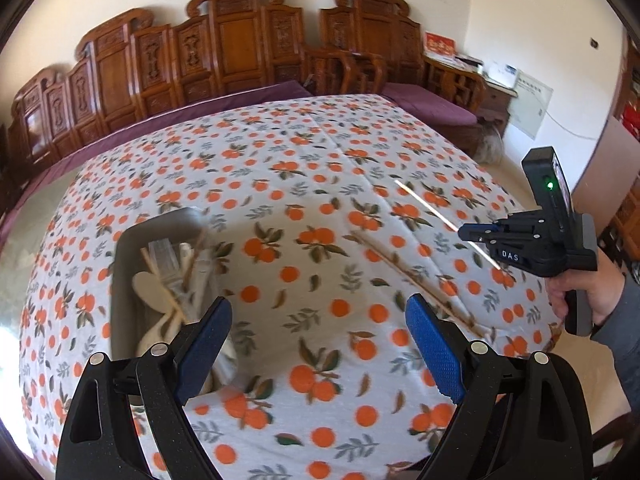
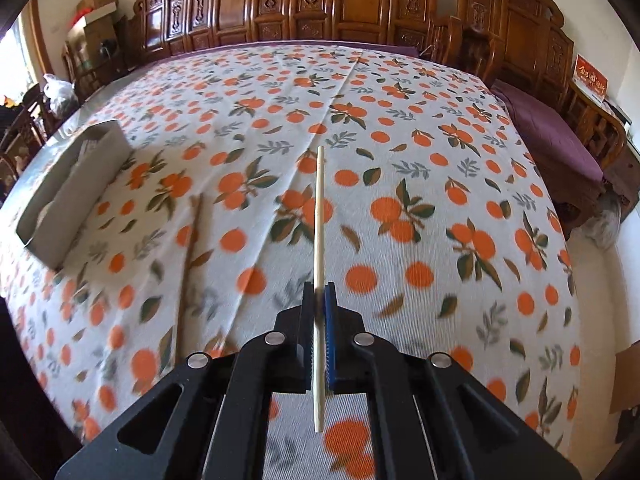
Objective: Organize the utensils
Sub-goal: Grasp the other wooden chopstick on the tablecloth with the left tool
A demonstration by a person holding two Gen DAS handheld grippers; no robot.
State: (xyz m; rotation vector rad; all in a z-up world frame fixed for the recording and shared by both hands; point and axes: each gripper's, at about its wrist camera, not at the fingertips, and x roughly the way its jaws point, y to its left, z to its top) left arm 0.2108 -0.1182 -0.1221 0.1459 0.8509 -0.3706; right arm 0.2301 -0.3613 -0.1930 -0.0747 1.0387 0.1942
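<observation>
My right gripper (image 2: pixel 319 289) is shut on a pale chopstick (image 2: pixel 319 208) that sticks out far ahead of the jaws, held above the cloth. In the left wrist view the same right gripper (image 1: pixel 464 233) hangs at the right with the chopstick (image 1: pixel 424 203) slanting through it. A second chopstick (image 1: pixel 416 284) lies on the table; it also shows as a brown chopstick (image 2: pixel 190 256) left of the held one. A grey tray (image 1: pixel 120 280) with wooden spoons and sticks sits at the left, close beside my left gripper (image 1: pixel 318 334), which stands wide open and holds nothing.
The table carries a white cloth with an orange-fruit print (image 1: pixel 304 184). The grey tray (image 2: pixel 72 188) lies far left in the right wrist view. Carved wooden benches with purple cushions (image 1: pixel 432 100) run along the far side. A hand and sleeve (image 1: pixel 600 300) hold the right gripper.
</observation>
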